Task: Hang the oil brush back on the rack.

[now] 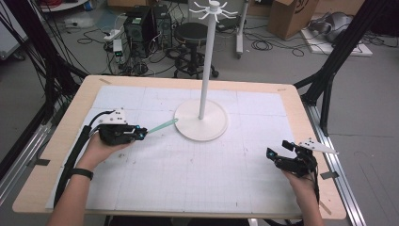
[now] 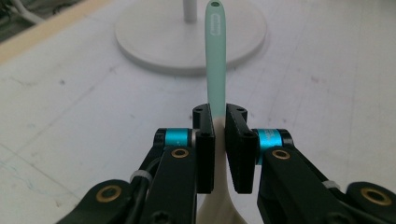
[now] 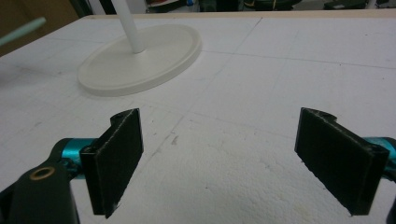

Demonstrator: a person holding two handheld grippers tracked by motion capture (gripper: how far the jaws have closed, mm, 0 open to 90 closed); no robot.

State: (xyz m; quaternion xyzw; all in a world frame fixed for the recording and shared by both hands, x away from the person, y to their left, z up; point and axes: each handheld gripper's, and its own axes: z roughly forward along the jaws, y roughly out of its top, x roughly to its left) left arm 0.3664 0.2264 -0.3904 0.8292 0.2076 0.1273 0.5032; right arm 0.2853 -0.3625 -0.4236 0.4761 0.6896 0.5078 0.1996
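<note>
Above the white mat, your left gripper clamps a mint-handled spoon.
Its handle points toward the stand base; your right gripper rests with jaws spread wide, holding nothing.

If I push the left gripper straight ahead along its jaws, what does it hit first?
Most likely the white stand's round base. The left gripper holds a mint-handled utensil whose tip points at that base, so the tip would arrive first. How high the tip hangs above it is unclear.
</note>
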